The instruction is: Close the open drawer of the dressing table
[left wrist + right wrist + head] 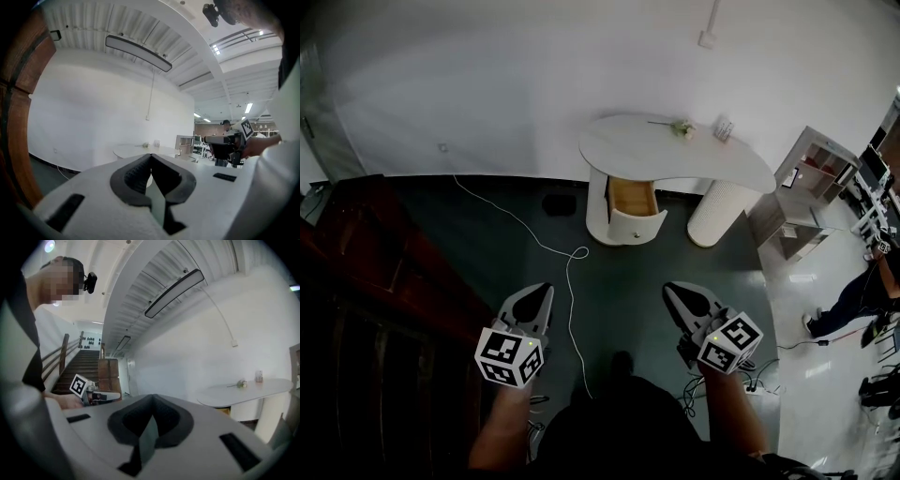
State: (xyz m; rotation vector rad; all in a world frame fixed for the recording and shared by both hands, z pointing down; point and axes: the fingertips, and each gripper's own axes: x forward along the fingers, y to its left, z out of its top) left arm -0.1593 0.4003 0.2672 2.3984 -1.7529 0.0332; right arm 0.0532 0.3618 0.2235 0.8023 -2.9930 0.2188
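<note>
Smooth matt white dressing table (642,145), wood inside its drawer (633,198), glossy floor (797,281)

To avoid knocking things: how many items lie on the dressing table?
2: a flower sprig near the back edge; a small container right of it. Tinier ones might go unseen.

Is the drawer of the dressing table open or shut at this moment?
Open: the drawer juts out from under the top of the dressing table, and its wooden inside shows.
</note>
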